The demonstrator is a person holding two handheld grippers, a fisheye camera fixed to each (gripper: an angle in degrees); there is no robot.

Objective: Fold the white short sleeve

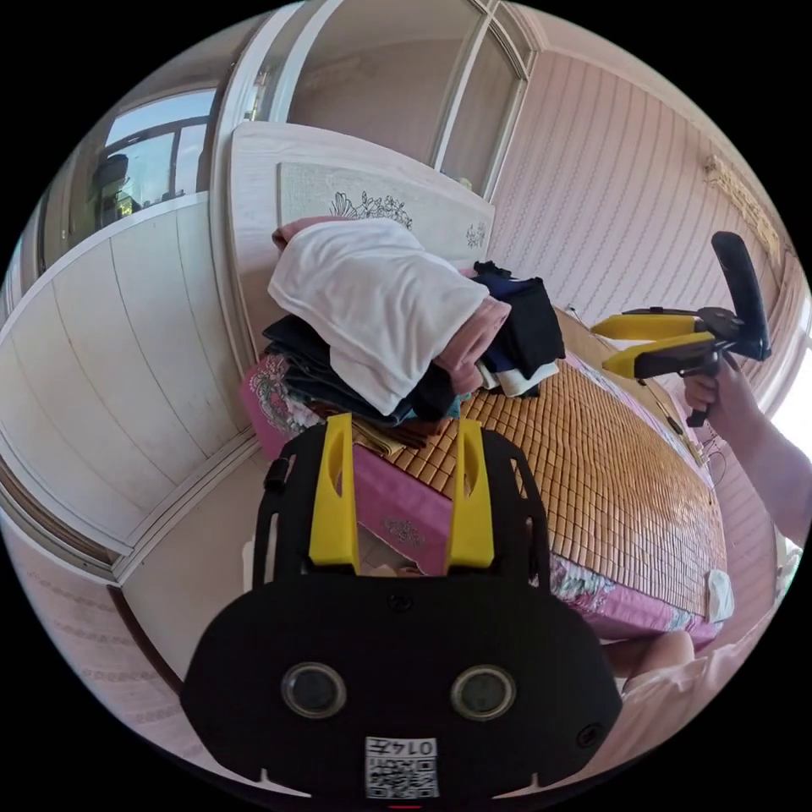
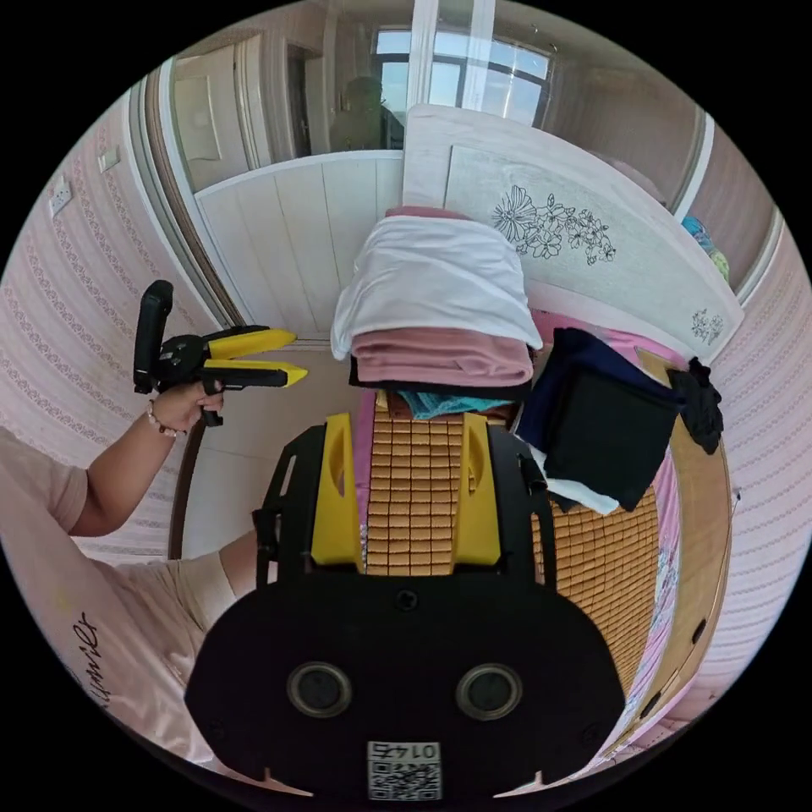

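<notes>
White short sleeve sits folded on top of a clothes pile at the headboard end of the bed, resting on a pink folded garment with darker items beneath. Beside the pile, near the same end, a dark navy garment lies in a looser heap. The woven mat over the rest of the bed is bare. Left gripper is held off the bed's near edge, jaws spread apart and holding nothing. Right gripper hovers over the mat short of the pile, jaws likewise apart and empty. From the other camera, each gripper's jaws look nearer together; nothing sits between them. Judgement: the fold looks complete and the shirt stacked; nothing obvious remains beyond withdrawing.
</notes>
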